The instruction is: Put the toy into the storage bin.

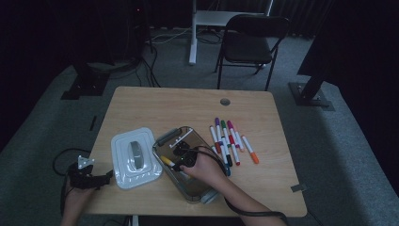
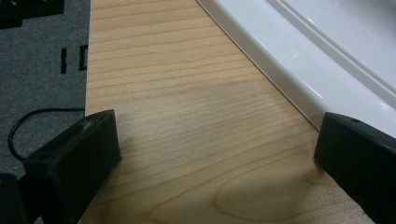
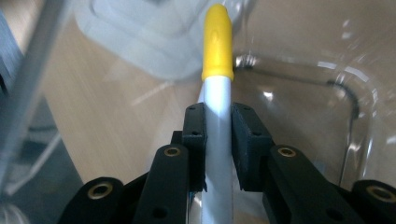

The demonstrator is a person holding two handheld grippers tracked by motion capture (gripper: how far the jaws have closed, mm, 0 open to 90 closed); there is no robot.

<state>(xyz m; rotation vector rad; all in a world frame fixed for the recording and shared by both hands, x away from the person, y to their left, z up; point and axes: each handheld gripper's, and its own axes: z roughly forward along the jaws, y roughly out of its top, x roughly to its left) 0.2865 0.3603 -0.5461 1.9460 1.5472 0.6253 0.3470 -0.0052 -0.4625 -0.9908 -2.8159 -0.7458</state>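
Your left tongs (image 1: 106, 179) rest at the surface's (image 1: 155, 106) 8 o'clock corner, jaws wide with bare wood between them, just beside the white lid (image 1: 135, 157). At 3 o'clock of that lid stands the clear box (image 1: 203, 190). Your right tongs (image 1: 178, 165) are inside it, clamped on the white barrel of the yellow-capped marker (image 1: 167, 161), whose cap points toward 10 o'clock. At 3 o'clock of the box, the other markers (image 1: 230, 139) lie in a loose row on the surface.
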